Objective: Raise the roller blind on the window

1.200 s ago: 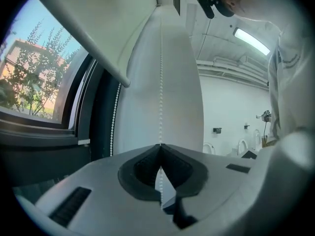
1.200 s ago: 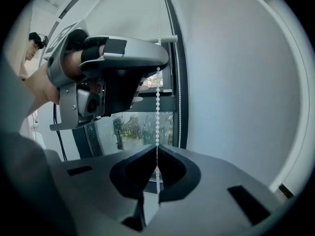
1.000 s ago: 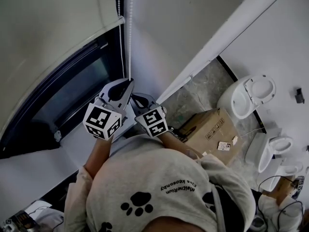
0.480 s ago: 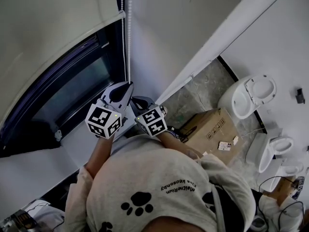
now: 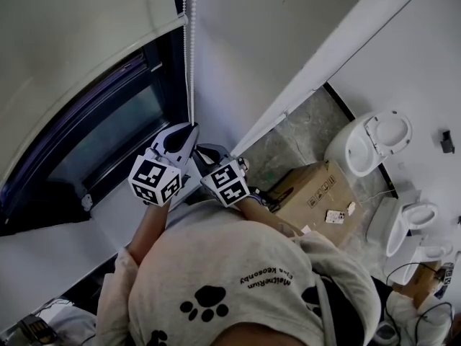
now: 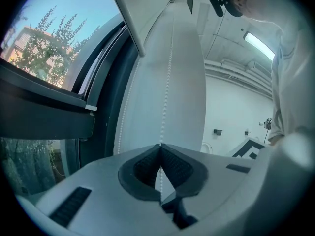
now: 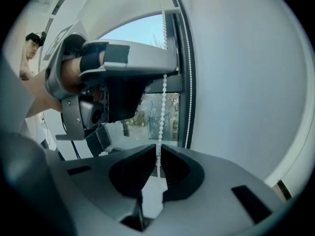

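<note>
The left tool (image 6: 160, 146) is closed on the bead chain (image 6: 169, 82). The chain is pinched at the tips of the jaws and runs straight up ahead of the tool, along the white wall (image 5: 252, 49). The right tool (image 7: 158, 150) is held just below the left one, on the same strand. Its jaws have just been opening, and a narrow gap is seen between them, with the chain hanging through it unpressed. The roller blind (image 5: 79, 34) is found above and to the left of both tools. It is drawn partway up the window (image 5: 108, 132), whose lower glass is uncovered.
</note>
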The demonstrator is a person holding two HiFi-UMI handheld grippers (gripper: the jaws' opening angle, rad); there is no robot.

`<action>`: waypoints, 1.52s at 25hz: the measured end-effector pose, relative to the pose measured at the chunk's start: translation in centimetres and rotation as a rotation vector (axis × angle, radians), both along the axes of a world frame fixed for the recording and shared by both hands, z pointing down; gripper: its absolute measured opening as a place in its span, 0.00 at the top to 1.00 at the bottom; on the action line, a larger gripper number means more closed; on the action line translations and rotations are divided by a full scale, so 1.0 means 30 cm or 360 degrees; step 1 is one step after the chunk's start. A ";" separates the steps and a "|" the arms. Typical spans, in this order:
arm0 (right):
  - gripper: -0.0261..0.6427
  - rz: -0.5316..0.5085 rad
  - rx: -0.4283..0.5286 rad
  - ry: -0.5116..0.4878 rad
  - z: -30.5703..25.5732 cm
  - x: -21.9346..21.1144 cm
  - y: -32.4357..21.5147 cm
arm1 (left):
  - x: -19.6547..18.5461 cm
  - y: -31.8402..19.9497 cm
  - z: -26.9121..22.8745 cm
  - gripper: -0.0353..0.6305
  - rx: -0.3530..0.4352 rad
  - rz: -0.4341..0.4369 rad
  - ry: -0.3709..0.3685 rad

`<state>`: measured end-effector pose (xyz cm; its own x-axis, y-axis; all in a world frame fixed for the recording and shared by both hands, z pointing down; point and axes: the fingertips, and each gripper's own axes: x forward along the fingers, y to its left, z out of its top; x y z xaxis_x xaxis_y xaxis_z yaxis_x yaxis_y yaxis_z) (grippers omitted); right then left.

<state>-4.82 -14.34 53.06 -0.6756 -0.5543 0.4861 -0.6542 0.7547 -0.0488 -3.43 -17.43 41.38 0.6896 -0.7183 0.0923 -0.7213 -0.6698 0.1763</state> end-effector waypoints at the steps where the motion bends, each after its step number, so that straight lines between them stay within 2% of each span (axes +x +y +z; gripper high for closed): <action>1: 0.91 0.0000 0.0013 -0.0008 -0.016 0.003 -0.002 | 0.000 -0.001 0.002 0.93 0.0003 0.0001 0.0002; 3: 0.80 0.0004 0.0031 -0.0029 -0.051 0.019 -0.004 | 0.003 -0.002 0.004 0.93 0.0010 0.0005 0.0003; 12: 0.79 0.0114 0.0371 -0.0222 -0.400 0.127 0.003 | -0.005 -0.004 0.001 0.93 0.0036 -0.0002 0.0001; 20: 0.79 0.0066 0.0675 -0.0430 -0.741 0.070 -0.033 | -0.017 -0.001 -0.003 0.93 0.0047 -0.0012 0.0013; 25: 0.80 0.0057 0.0748 -0.0545 -0.877 0.023 -0.077 | -0.003 0.009 -0.002 0.93 0.0054 -0.0003 0.0010; 30: 0.86 0.0044 0.0799 -0.0591 -0.973 -0.004 -0.114 | -0.001 0.013 -0.002 0.93 0.0056 -0.0002 0.0014; 34: 0.94 0.0027 0.0830 -0.0560 -0.989 -0.019 -0.118 | 0.000 0.016 -0.004 0.93 0.0062 -0.0007 0.0017; 38: 0.94 0.0039 0.0810 -0.0602 -0.976 -0.015 -0.106 | -0.007 0.018 0.006 0.93 0.0064 -0.0010 0.0002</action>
